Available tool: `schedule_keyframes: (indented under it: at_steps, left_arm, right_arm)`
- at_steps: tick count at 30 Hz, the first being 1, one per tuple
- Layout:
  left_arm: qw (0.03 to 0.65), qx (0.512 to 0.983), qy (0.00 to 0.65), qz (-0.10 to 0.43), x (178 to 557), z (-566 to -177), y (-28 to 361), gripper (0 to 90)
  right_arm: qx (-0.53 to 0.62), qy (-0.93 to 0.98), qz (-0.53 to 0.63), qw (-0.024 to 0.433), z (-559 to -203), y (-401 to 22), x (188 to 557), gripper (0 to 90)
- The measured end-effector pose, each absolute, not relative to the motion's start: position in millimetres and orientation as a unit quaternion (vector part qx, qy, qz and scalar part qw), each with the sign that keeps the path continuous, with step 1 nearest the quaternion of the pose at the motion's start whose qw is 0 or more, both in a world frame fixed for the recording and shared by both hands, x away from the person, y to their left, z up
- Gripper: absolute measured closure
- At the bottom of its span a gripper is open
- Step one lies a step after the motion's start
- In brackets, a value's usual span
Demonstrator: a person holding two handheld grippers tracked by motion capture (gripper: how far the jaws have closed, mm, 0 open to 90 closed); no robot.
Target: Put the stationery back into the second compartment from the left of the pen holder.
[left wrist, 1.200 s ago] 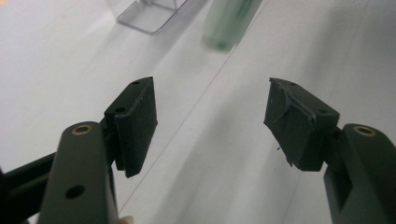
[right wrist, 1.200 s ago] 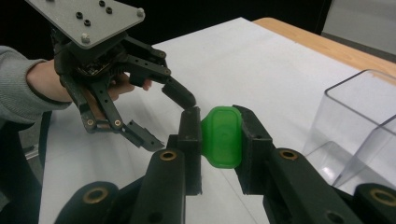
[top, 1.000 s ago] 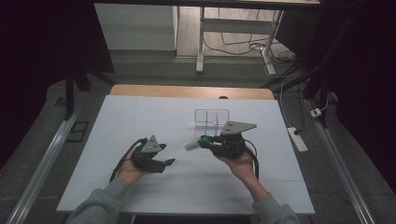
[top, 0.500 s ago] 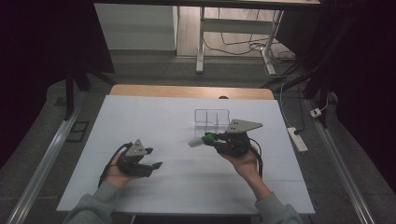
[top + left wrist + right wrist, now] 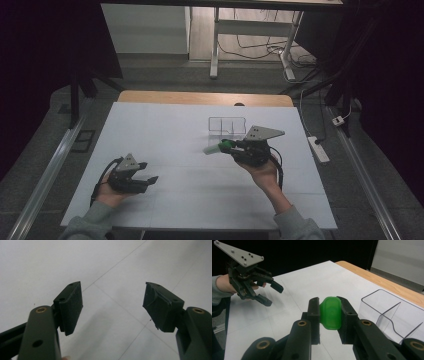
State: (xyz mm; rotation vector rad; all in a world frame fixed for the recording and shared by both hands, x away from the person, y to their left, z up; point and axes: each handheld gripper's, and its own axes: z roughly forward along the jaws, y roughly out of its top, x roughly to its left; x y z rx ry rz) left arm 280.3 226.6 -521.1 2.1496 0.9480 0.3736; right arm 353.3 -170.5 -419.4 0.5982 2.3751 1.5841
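My right gripper (image 5: pixel 227 146) is held above the middle right of the white table (image 5: pixel 165 125), its jaws pointing left. It is shut on a small green object (image 5: pixel 331 312) with rounded corners; in the high view the green object (image 5: pixel 224 146) shows a pale end sticking out to the left. Just behind it stands a clear plastic divided container (image 5: pixel 227 125), also seen beside the jaws as the clear container (image 5: pixel 387 312). My left gripper (image 5: pixel 147 171) is at the near left of the table, open and holding nothing. The left gripper (image 5: pixel 113 302) looks down on bare table; from the right it appears as the left gripper (image 5: pixel 272 295).
A wooden edge (image 5: pixel 200 97) runs along the table's far side. A white power strip (image 5: pixel 318 149) lies off the table's right side, with metal rails (image 5: pixel 45 175) along both sides. Desk legs and cables (image 5: pixel 250 45) stand behind the table.
The left hand has drawn its open gripper leftward and toward the near edge of the table. The right gripper has stayed nearly where it was, still shut on the green object.
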Motion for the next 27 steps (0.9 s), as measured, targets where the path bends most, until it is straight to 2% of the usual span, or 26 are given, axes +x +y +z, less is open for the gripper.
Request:
schedule_keyframes:
  at_steps: [17,27]
  left_arm:
    - [0.378,0.831,0.383,0.140,281,-524,235,30.8]
    - [0.379,0.830,0.385,0.139,281,-524,237,30.7]
  right_arm:
    - [0.216,0.793,0.556,0.125,-401,-178,362,74.0]
    - [0.238,0.785,0.554,0.143,-388,-184,381,74.1]
